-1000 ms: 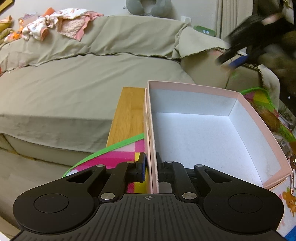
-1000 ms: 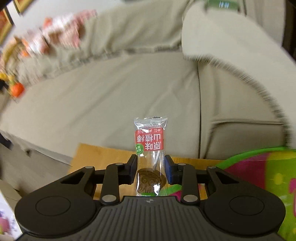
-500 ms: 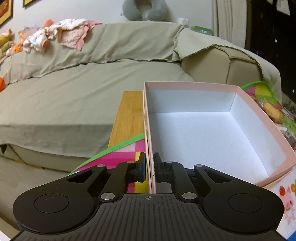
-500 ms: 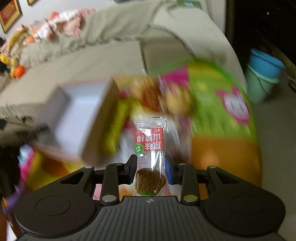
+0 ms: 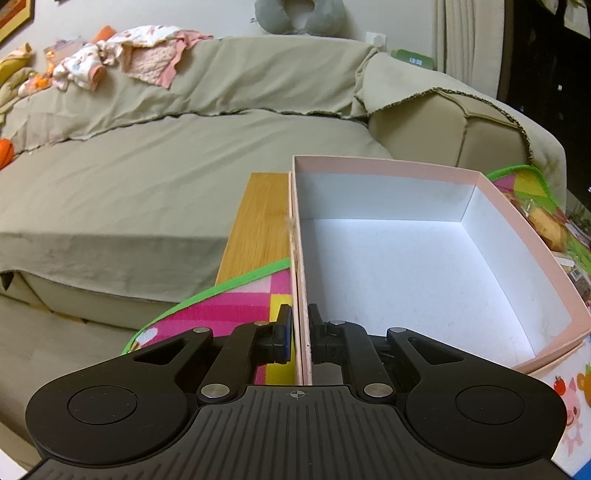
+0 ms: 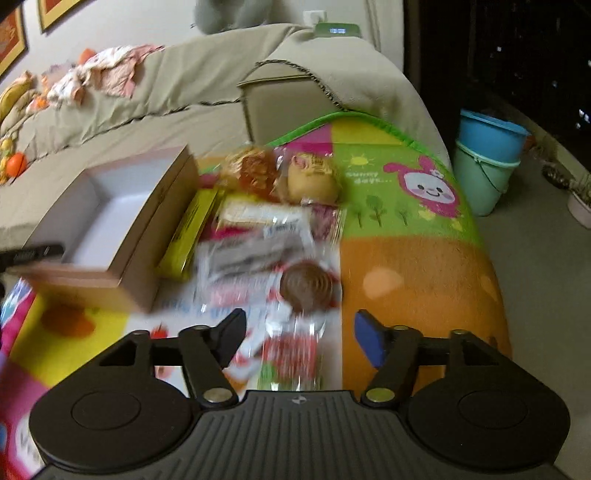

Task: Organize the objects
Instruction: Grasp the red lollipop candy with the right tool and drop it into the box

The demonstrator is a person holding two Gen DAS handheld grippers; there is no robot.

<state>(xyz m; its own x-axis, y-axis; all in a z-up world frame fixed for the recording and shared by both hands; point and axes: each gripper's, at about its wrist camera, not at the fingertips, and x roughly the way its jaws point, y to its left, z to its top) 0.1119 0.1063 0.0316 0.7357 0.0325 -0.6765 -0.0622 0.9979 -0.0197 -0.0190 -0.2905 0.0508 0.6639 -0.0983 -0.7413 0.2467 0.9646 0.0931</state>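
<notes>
Big sofa (image 5: 155,173) under a khaki-grey throw, baby clothes (image 5: 122,55) piled along its back. Two stacked buckets (image 6: 487,162) sit on the grey floor (image 6: 546,266), framed pictures (image 6: 55,11) on the wall.

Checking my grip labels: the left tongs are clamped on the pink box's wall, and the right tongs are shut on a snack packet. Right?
Only the last part is wrong. The right tongs stand open in the right wrist view, having just opened; the snack packet lies loose between them. The left tongs do clamp the pink box wall.
</notes>
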